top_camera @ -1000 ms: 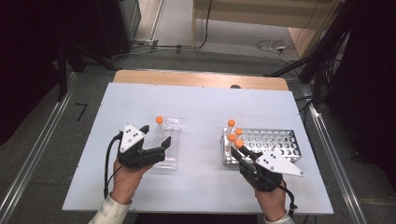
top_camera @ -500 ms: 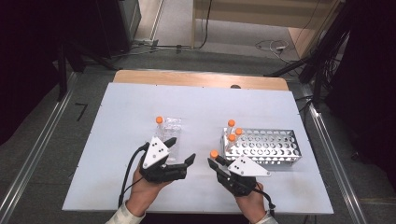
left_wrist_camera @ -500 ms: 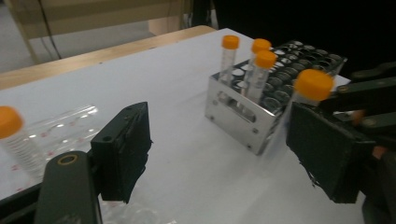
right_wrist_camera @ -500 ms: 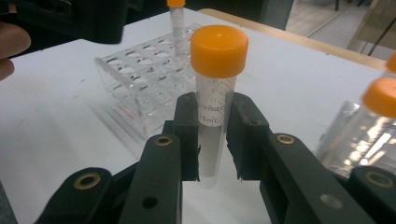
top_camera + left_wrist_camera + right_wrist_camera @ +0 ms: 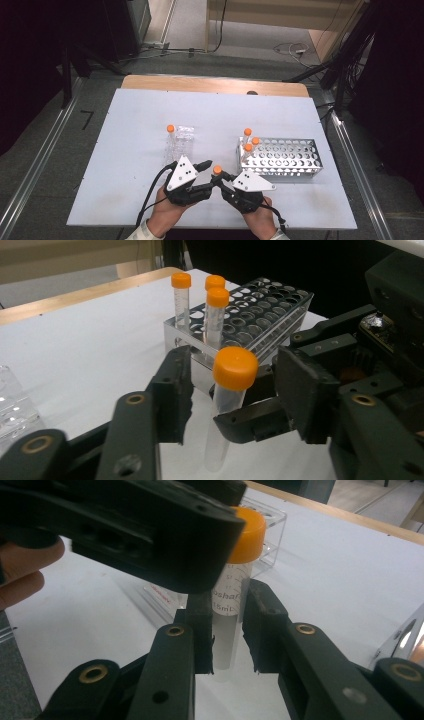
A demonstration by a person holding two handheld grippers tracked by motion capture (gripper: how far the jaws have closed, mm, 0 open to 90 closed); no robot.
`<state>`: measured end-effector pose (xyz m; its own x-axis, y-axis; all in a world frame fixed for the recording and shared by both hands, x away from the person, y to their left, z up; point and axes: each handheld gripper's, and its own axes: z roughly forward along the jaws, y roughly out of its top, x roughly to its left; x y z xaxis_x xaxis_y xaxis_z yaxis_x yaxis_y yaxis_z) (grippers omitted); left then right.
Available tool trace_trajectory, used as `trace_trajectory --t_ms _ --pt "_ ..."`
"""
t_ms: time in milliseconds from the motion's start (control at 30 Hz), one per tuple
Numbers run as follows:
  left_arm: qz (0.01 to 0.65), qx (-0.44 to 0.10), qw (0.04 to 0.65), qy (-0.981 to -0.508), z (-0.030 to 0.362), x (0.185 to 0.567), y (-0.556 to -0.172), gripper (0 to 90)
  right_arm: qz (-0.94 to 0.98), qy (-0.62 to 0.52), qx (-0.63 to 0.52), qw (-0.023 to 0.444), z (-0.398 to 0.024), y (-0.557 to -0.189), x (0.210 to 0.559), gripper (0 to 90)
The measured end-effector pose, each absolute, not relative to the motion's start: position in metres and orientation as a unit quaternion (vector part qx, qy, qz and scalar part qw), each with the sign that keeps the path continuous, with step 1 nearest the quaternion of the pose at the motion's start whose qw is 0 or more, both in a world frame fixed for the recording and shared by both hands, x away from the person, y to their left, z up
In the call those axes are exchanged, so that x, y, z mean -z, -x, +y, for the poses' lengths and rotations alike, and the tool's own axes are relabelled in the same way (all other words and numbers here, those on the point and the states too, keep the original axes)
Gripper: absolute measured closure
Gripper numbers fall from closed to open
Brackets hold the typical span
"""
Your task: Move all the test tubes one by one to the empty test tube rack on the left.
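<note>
Right gripper (image 5: 227, 630): jaws closed on the tube (image 5: 231, 610), pads pressed to the clear barrel below the orange cap (image 5: 248, 529).

Left gripper (image 5: 230, 390): jaws just closed further, brought in on either side of the same tube below its cap; whether the pads press on it cannot be told.

Tube: held upright above the table's near edge, between the two grippers, as shown in the high view (image 5: 217, 171). Judged light, stiff, thin-walled plastic; the barrel smooth and likely slippery, apt to tilt if pinched off-centre. Best taken on the barrel just under the cap, where the cap's rim would check any slide.

Rack (image 5: 287, 159): perforated metal, just right of the hands; three capped tubes stood in its left end, remaining holes vacant.

Clear holder (image 5: 181, 142): beyond the left hand, one capped tube (image 5: 170, 137) stood in it.

Table (image 5: 125, 150): white, flat, matt; wooden strip along the far edge.

Room: dark surround, grey floor, cables beyond the table.
</note>
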<state>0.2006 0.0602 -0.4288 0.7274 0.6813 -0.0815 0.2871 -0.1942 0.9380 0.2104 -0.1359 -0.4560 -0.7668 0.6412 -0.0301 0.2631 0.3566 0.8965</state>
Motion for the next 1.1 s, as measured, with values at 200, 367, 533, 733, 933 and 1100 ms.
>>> trace_trajectory --t_ms 200,367,533,733,933,1100 --pt "0.321 -0.184 0.544 -0.753 0.058 0.431 -0.201 58.3 0.802 -0.281 -0.493 0.185 -0.134 -0.209 0.456 72.2" --pt "0.318 -0.192 0.539 -0.756 0.057 0.432 -0.201 64.0 0.803 -0.280 -0.494 0.182 -0.132 -0.209 0.457 72.2" --pt "0.320 -0.197 0.536 -0.756 0.056 0.434 -0.201 69.0 0.804 -0.280 -0.493 0.181 -0.132 -0.208 0.457 72.2" --pt "0.322 -0.196 0.537 -0.754 0.056 0.433 -0.201 70.1 0.803 -0.282 -0.495 0.177 -0.133 -0.209 0.457 70.5" --pt "0.327 -0.200 0.540 -0.750 0.059 0.431 -0.202 70.4 0.802 -0.286 -0.498 0.163 -0.135 -0.212 0.456 32.2" --pt "0.336 -0.206 0.545 -0.740 0.068 0.426 -0.204 70.3 0.793 -0.302 -0.503 0.163 -0.141 -0.215 0.453 21.1"
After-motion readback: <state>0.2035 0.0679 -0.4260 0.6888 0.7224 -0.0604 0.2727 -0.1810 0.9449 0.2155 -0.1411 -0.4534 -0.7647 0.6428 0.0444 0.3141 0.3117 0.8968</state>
